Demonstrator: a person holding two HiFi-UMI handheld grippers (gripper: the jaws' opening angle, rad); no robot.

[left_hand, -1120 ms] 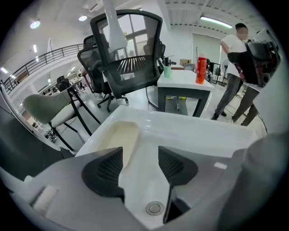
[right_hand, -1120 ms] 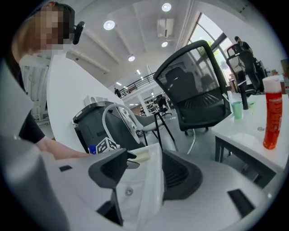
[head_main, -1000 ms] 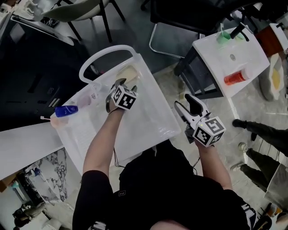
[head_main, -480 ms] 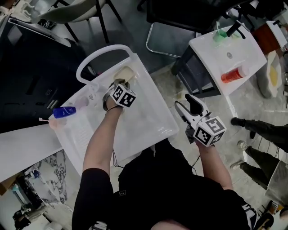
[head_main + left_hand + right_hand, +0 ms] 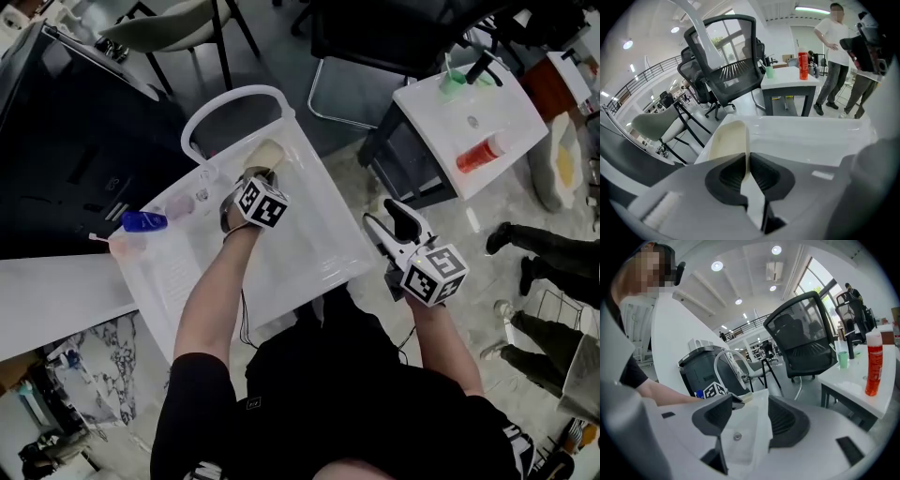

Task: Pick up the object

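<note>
Just closed, left tongs pinching cream object

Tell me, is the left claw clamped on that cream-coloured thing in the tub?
Clamped. The left gripper has just been closing, and its pads pinch a thin edge of the cream object.

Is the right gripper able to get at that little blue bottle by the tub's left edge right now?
Probably not directly. The right gripper is open and empty, but hangs outside the tub's right side, and the left arm lies across the tub between it and the blue bottle.
</note>
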